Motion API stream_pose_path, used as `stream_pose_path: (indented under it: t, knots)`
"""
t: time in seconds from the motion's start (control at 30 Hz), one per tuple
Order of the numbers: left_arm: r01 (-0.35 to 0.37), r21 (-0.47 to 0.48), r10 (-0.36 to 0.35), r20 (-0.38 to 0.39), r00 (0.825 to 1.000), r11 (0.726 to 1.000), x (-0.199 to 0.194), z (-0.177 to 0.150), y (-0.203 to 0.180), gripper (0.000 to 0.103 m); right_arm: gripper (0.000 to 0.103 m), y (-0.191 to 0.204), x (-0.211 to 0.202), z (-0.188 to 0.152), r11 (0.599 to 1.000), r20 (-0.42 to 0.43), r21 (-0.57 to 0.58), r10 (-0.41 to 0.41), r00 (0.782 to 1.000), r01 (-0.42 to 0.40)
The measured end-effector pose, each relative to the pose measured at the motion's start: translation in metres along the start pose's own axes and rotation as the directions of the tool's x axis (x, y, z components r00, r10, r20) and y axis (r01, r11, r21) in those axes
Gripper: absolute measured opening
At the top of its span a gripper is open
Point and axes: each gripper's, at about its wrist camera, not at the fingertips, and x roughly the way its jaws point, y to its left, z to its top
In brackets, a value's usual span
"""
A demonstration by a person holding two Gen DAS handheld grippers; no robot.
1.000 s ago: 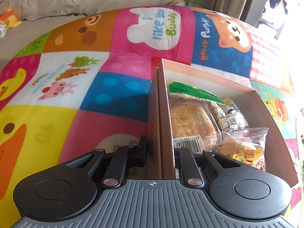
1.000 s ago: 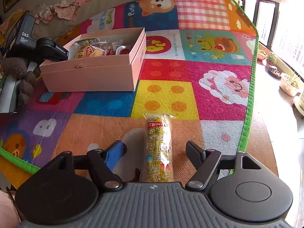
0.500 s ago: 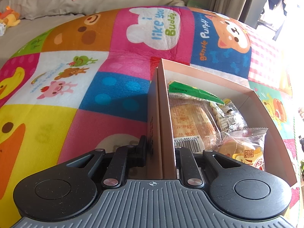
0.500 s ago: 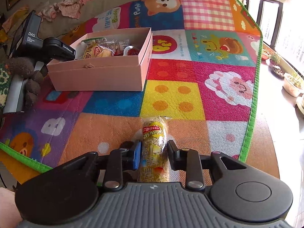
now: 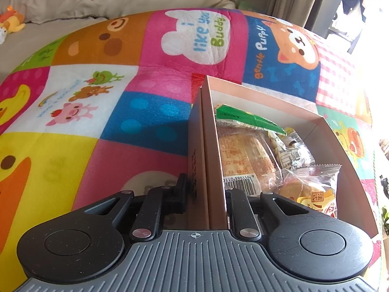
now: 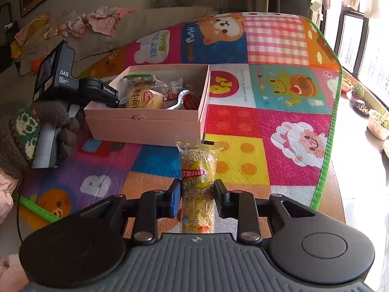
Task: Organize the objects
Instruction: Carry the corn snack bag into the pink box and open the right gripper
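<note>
Right wrist | right tongs [image 6: 197,196] pinch crinkly cylindrical snack pack [image 6: 198,185] | apparently lifted

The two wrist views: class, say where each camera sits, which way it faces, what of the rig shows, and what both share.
Left wrist: sits on the left gripper, looking along the pink box wall it clamps.
Right wrist: sits on the right gripper, facing the box over the mat; its fingers pinch a grain snack pack.
Shared: box, mat, and the snacks inside.
</note>
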Motion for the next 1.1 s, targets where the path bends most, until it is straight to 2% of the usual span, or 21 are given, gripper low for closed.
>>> stream_pose_path:
  t: [0.13,0.3,0.5,0.63,0.77,0.87,0.9,0.93,1.0,1.1]
  knots:
    - [-0.014,0.012,0.014,-0.003,1.000,1.000,0.000,0.001,-0.003,0.018,0.028,-0.006,-0.008,0.033,0.999,0.039,-0.014,0.031,0.999,-0.031]
    - [-0.010,0.025,0.010,-0.003,1.000,1.000,0.000,0.000,-0.002,0.018,0.028,-0.005,0.004,0.099,0.996,0.082,-0.031,0.083,0.993,-0.080]
    - [0.002,0.037,-0.001,-0.005,1.000,0.999,0.000,0.000,-0.001,0.018,0.027,0.011,0.064,0.171,0.993,0.058,-0.038,0.115,0.992,-0.113]
    - [0.007,0.039,-0.007,-0.002,1.000,0.999,0.000,0.000,0.000,0.019,0.026,0.022,0.117,0.199,0.996,0.036,-0.041,0.075,0.997,-0.073]
    - [0.014,0.044,-0.014,-0.001,1.000,0.999,-0.001,-0.001,0.000,0.019,0.026,0.019,0.152,0.204,1.000,0.001,-0.014,0.015,1.000,-0.015]
    - [0.014,0.047,-0.014,-0.003,1.000,0.999,-0.001,0.000,0.000,0.019,0.028,0.012,0.147,0.190,0.999,0.004,-0.038,0.005,1.000,-0.005]
    - [0.013,0.046,-0.013,-0.003,1.000,0.999,-0.001,0.000,0.000,0.019,0.034,0.010,0.139,0.181,0.998,0.011,-0.065,-0.005,1.000,0.006]
    - [0.011,0.046,-0.011,-0.004,1.000,0.999,-0.001,0.000,-0.001,0.019,0.044,0.009,0.130,0.171,0.996,0.015,-0.091,0.000,1.000,0.001]
    - [0.002,0.048,-0.002,-0.011,1.000,0.999,-0.001,0.001,-0.003,0.018,0.057,0.004,0.107,0.146,0.991,0.017,-0.127,0.047,0.999,-0.045]
    - [-0.012,0.055,0.014,-0.045,0.999,0.998,0.004,0.008,-0.013,0.017,0.069,-0.003,0.081,0.107,0.979,-0.002,-0.166,0.121,0.993,-0.119]
